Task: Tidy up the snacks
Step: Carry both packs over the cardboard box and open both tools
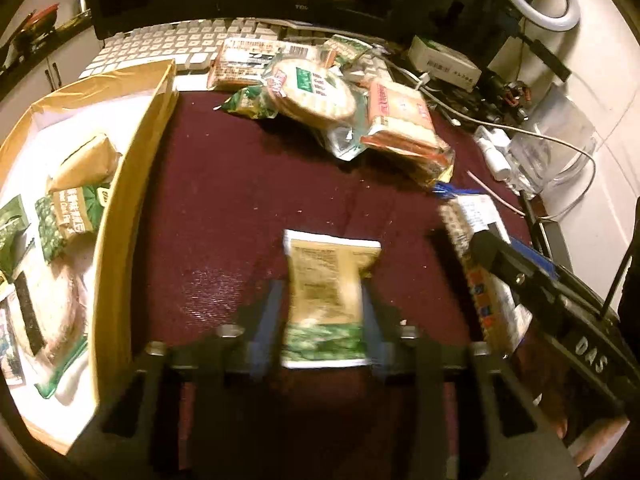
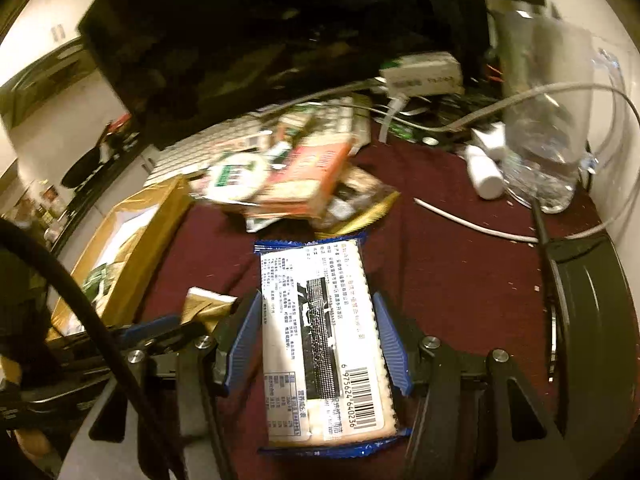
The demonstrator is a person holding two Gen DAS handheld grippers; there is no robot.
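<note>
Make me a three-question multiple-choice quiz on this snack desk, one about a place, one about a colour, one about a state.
1. Where is the cardboard box in the left wrist view?
A. left of the cloth
B. on the keyboard
C. behind the ring light

2. What colour is the cloth?
A. green
B. dark red
C. white

3. What sits between the right gripper fingers?
A. nothing
B. a bottle
C. a blue-edged cracker packet

Answers: 1 A, the box lines the cloth's left edge. 2 B, the bare cloth shows maroon. 3 C, both blue pads flank the packet.
</note>
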